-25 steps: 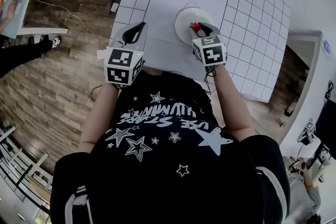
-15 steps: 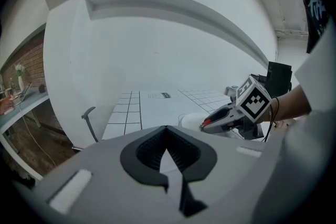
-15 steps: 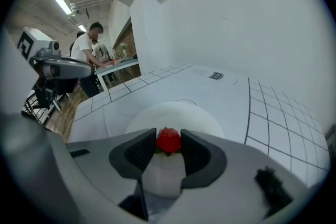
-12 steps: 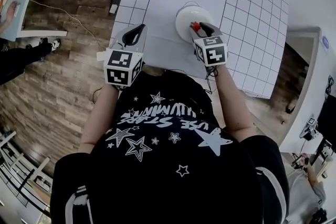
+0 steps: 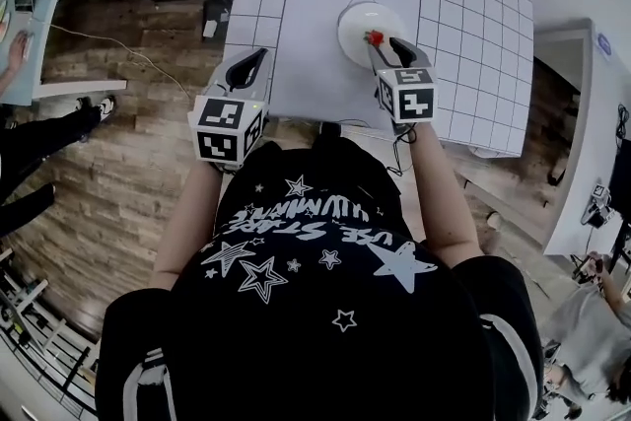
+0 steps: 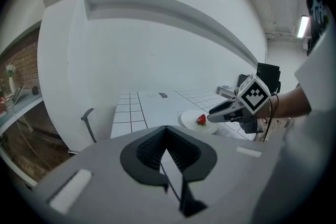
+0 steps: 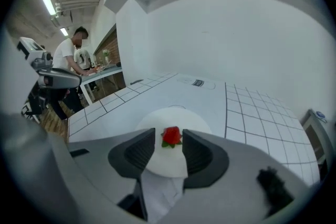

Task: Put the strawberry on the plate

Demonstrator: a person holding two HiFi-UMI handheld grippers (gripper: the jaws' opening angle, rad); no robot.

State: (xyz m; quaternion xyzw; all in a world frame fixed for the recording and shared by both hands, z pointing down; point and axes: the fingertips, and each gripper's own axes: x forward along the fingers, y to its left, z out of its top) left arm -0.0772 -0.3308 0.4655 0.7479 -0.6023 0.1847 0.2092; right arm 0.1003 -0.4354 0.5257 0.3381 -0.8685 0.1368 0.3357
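strawberry: resting on plate
right hand-held gripper: jaws just opening wide, strawberry between, ungripped
left hand-held gripper: closed, empty

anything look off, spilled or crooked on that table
Nothing stands out. The strawberry lies on the white plate, which sits flat on the table. The fingers of the right gripper have just been opening and stand apart near the strawberry without pressing on it. No spill or damage shows.
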